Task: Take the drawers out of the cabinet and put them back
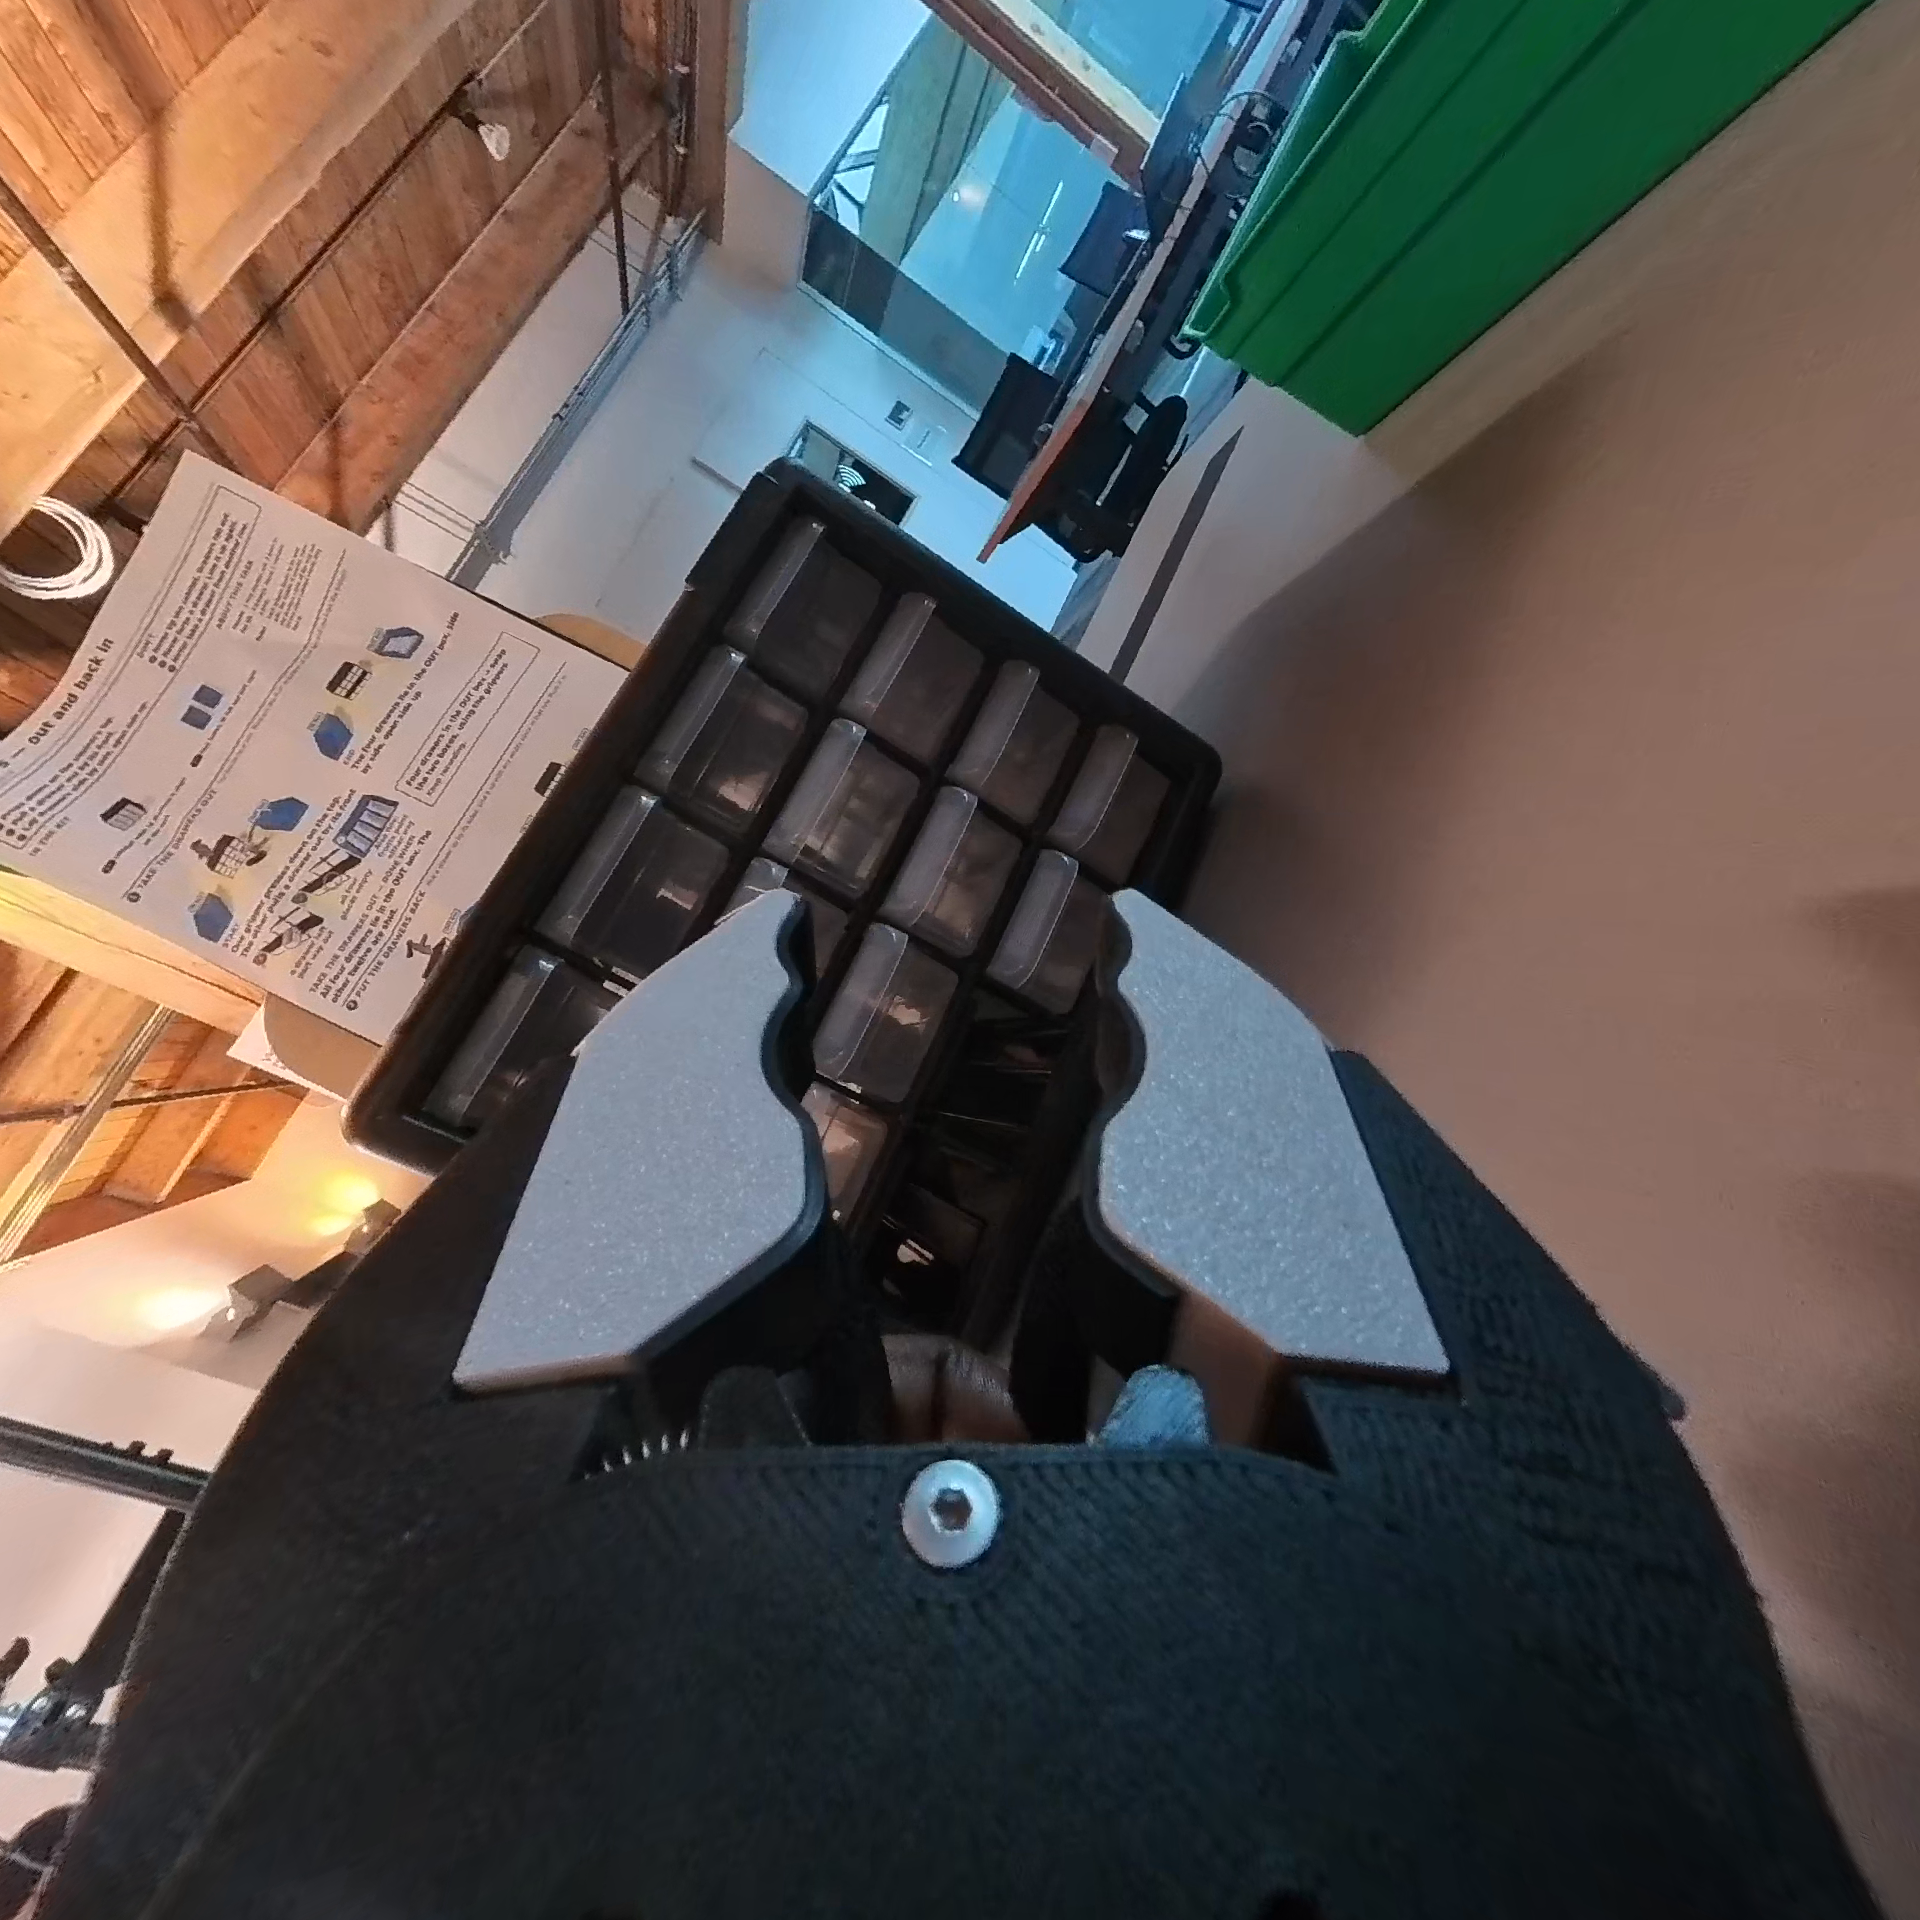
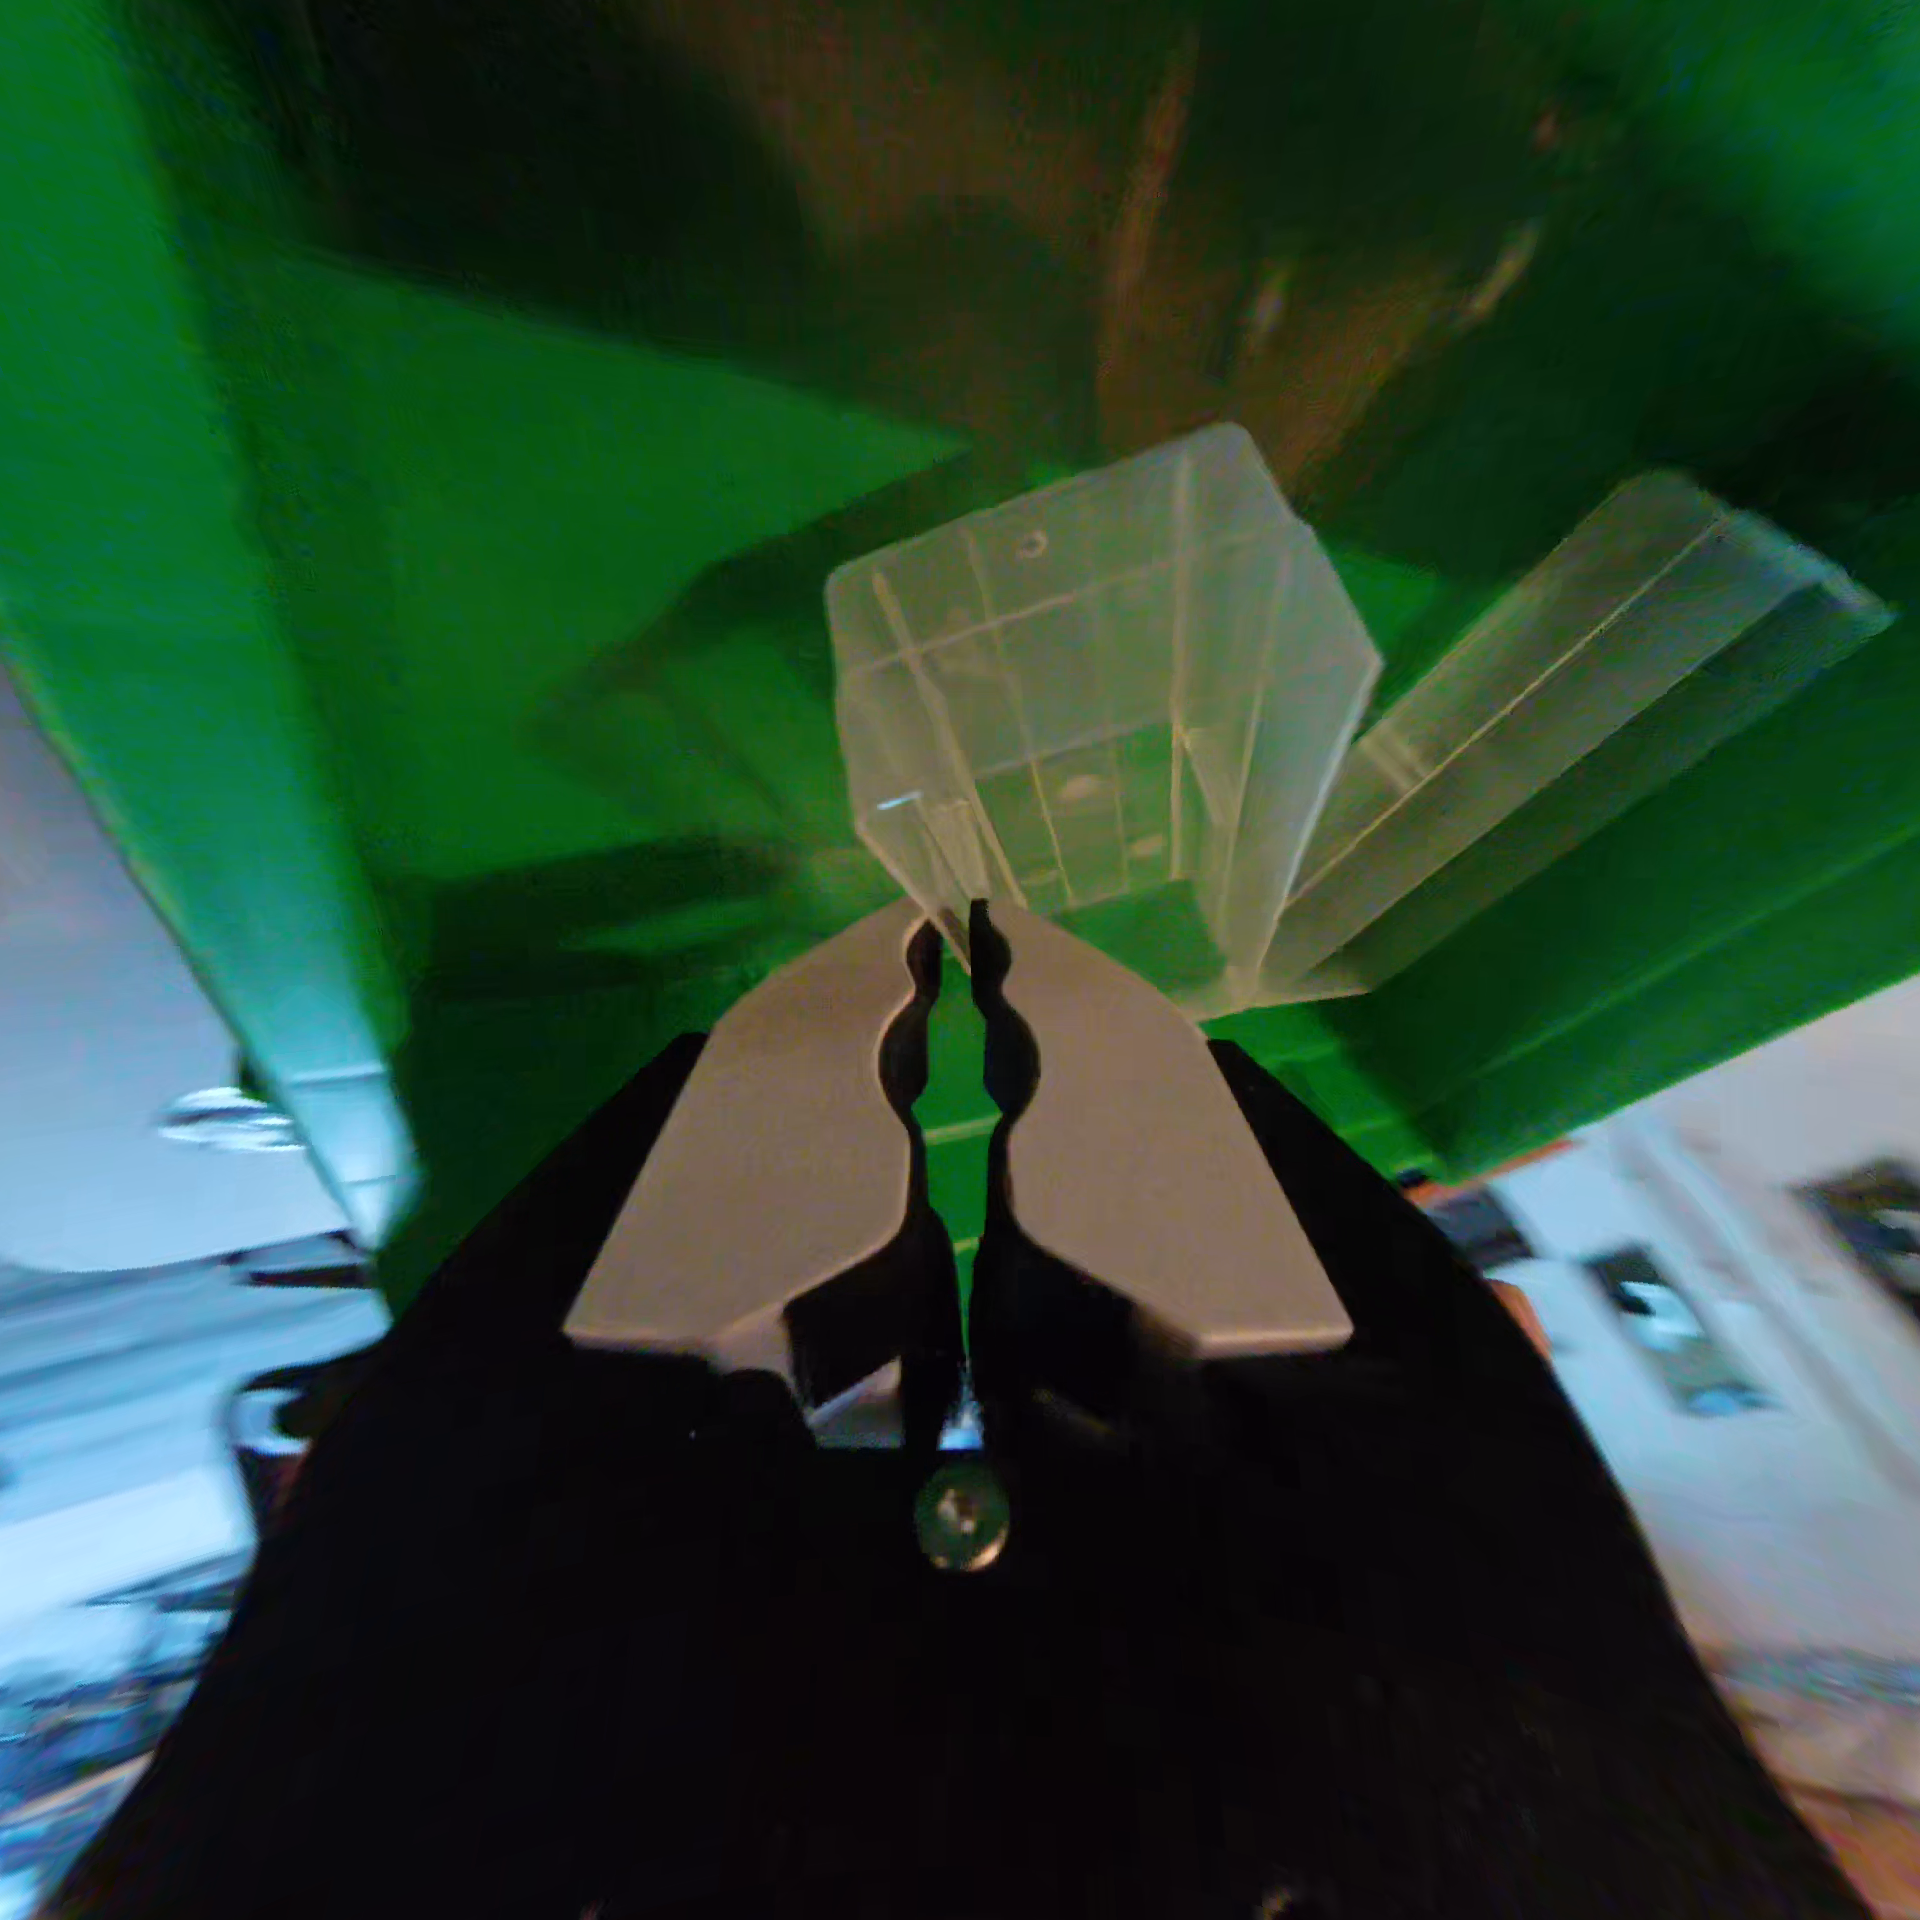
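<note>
Drawer pinched by right hand-held gripper, long axis pointing away.

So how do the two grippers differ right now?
The left gripper is open and holds nothing, facing the black cabinet; the right gripper is nearly shut, pinching a clear drawer at its edge. The left view is sharp, while the right is blurred, over the green bin. Both have grey fingers on black bodies.

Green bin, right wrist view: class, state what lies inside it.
Inside the green bin: a clear drawer held by the right gripper, and a second drawer beside it. Blur hides any more.
</note>
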A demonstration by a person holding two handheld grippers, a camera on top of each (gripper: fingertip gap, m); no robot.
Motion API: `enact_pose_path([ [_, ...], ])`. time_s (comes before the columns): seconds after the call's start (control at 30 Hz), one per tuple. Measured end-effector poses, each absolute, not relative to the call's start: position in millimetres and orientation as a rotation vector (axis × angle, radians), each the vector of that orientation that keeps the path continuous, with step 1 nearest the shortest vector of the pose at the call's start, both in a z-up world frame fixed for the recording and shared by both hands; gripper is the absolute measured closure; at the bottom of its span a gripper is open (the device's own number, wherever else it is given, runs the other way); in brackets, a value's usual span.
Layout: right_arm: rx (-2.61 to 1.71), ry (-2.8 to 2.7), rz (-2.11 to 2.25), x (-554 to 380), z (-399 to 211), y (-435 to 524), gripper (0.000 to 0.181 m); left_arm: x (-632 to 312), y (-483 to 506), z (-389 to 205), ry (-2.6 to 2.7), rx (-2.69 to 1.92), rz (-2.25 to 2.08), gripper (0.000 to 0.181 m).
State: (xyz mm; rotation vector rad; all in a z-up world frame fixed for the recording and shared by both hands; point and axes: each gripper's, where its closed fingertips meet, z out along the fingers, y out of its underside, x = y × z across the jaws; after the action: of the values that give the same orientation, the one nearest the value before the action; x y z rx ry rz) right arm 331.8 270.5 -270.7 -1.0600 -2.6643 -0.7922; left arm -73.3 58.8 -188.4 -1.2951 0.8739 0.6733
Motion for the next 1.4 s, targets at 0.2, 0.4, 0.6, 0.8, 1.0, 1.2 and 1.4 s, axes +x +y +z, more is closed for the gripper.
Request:
enact_pose_path([
  [0.2,-1.678,-2.521,-0.488,308,-260,267,0.180,-72,59,-188,0.883,-1.291,0.682,0.129],
  [0.4,-1.685,-2.549,-0.586,287,-266,293,0.180,-74,58,-187,0.883,-1.288,0.689,0.130],
  [0.6,-1.707,-2.666,-0.683,289,-276,293,0.179,-73,58,-187,0.890,-1.284,0.694,0.130],
  [0.8,-1.602,-2.630,-0.723,280,-272,309,0.177,-73,58,-188,0.895,-1.286,0.695,0.130],
  [1.0,-1.641,-2.582,-0.695,280,-274,312,0.171,-72,58,-189,0.905,-1.282,0.697,0.130],
  [1.2,-1.687,-2.366,-0.455,259,-247,312,0.149,-74,58,-188,0.876,-1.295,0.671,0.130],
  [1.4,-1.542,-1.558,0.383,160,-114,279,0.124,-83,60,-182,0.745,-1.346,0.550,0.130],
])
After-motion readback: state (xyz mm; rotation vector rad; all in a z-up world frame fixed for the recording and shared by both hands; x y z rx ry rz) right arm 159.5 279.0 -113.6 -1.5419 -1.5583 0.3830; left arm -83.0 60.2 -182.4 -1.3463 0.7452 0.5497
